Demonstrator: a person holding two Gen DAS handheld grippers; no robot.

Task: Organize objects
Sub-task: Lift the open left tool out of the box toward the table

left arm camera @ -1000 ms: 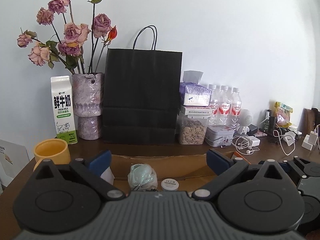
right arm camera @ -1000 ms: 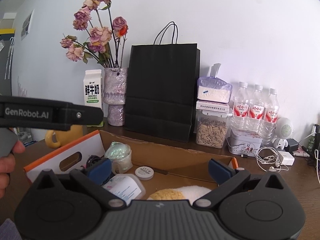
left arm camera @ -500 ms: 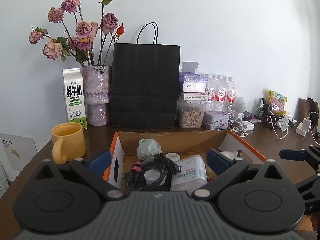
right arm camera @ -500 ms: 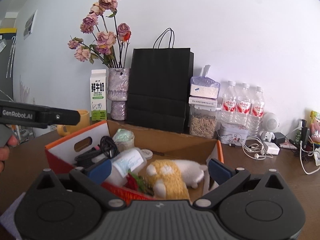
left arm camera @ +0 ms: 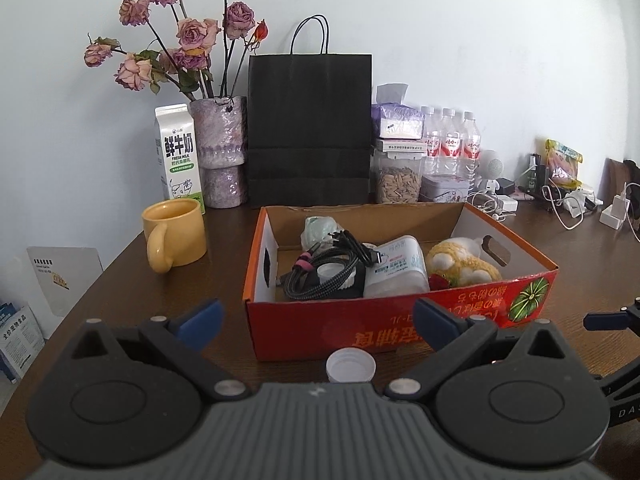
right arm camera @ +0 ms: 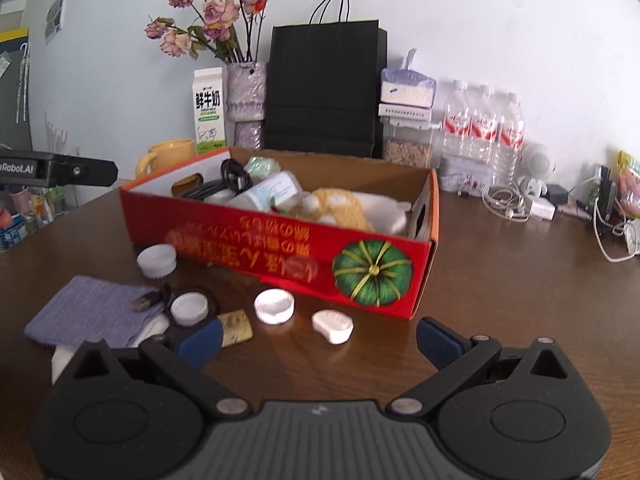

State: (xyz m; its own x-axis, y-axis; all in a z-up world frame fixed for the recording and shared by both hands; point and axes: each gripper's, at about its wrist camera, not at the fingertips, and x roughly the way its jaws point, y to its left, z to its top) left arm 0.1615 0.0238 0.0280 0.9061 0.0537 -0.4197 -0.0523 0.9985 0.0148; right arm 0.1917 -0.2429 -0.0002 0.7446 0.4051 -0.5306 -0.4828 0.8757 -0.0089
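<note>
both grippers spread wide, holding nothing
centre the right gripper [right arm camera: 318, 334] over one white cap [right arm camera: 274, 306], then lift into the red box [right arm camera: 280, 240].

The left tongs [left arm camera: 316, 317] stand spread wide, blue-padded fingertips [left arm camera: 200, 319] far apart and nothing between them. They are held level just short of the near red wall of the cardboard box [left arm camera: 400, 328] and face it squarely. In the right wrist view the left tongs [right arm camera: 60, 169] appear as a dark bar at the box's left end — its fingers cannot be made out there. The right tongs [right arm camera: 318, 337] are likewise spread wide and empty, pads [right arm camera: 436, 342] well apart, held above the surface on the near side of the box and angled toward its pumpkin-printed corner — touching nothing.
</note>
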